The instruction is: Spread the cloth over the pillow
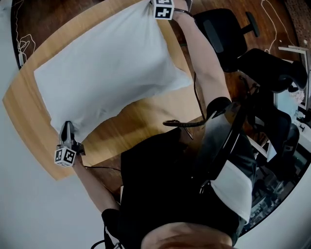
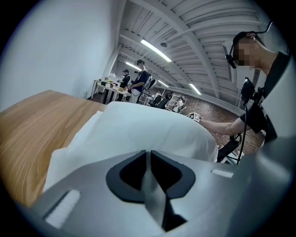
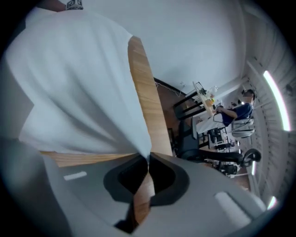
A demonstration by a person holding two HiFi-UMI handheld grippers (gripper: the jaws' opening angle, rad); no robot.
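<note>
A white cloth (image 1: 107, 63) lies spread over a puffy pillow shape on the wooden table (image 1: 146, 121); the pillow itself is almost wholly hidden beneath it. My left gripper (image 1: 67, 127) is at the cloth's near left corner and is shut on it. In the left gripper view a strip of the cloth (image 2: 152, 129) runs between the closed jaws of that gripper (image 2: 148, 155). My right gripper (image 1: 154, 4) is at the far corner at the top of the head view. Its jaws (image 3: 148, 161) pinch the tip of the cloth (image 3: 78, 78), which hangs taut from them.
The table's curved edge (image 1: 29, 131) runs close to the left gripper. Black office chairs (image 1: 228, 34) stand to the right of the table. A black cable (image 1: 184, 124) lies on the wood near my body. People stand at desks (image 2: 138, 78) far behind.
</note>
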